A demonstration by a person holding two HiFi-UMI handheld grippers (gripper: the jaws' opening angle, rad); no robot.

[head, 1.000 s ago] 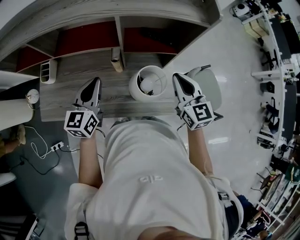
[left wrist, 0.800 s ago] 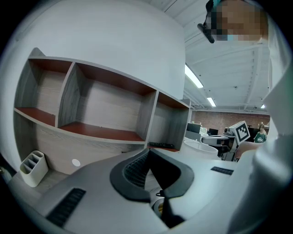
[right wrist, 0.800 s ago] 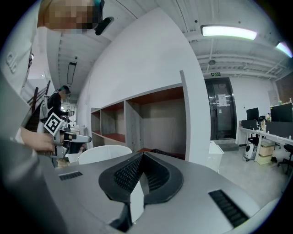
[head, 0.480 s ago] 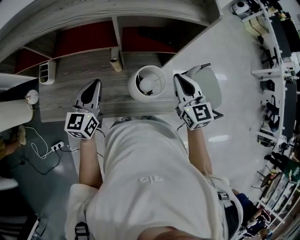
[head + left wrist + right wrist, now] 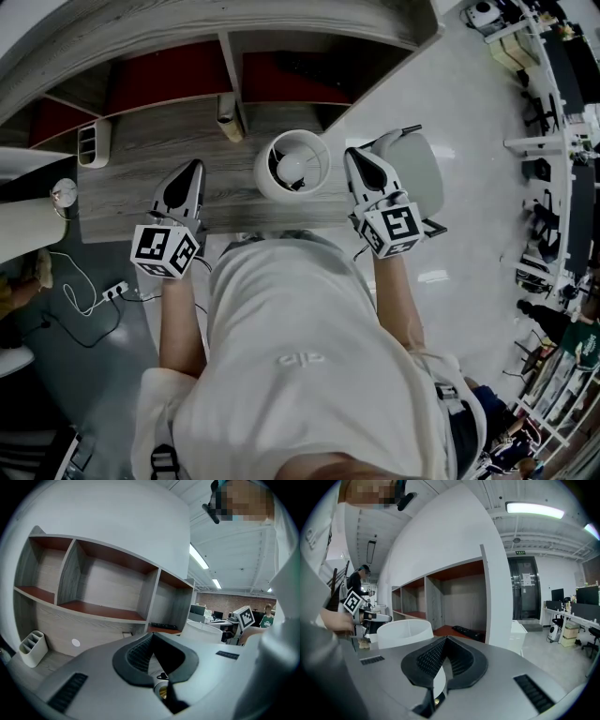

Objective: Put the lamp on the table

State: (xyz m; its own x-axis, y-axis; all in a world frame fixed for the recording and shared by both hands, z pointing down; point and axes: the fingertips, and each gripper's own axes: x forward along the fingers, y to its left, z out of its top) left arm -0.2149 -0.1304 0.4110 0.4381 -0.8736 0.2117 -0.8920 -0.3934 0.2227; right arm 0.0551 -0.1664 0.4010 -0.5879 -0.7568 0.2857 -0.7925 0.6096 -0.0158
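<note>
The lamp [image 5: 292, 166], with a white drum shade seen from above, stands on the grey wooden table [image 5: 131, 155] near its front edge. My left gripper [image 5: 192, 169] hovers over the table to the lamp's left, shut and empty. My right gripper [image 5: 355, 155] is just right of the shade, also shut with nothing in it. In the left gripper view the shade [image 5: 206, 631] shows to the right beyond the closed gripper [image 5: 153, 637]. In the right gripper view the shade [image 5: 405, 633] sits to the left behind the closed gripper [image 5: 446, 640].
A shelf unit with red-brown boards [image 5: 169, 80] rises at the table's back. A white slotted organizer [image 5: 96, 143] and a small upright object [image 5: 228, 117] stand on the table. A white chair [image 5: 424, 173] is at the right; a power strip [image 5: 114, 292] lies on the floor.
</note>
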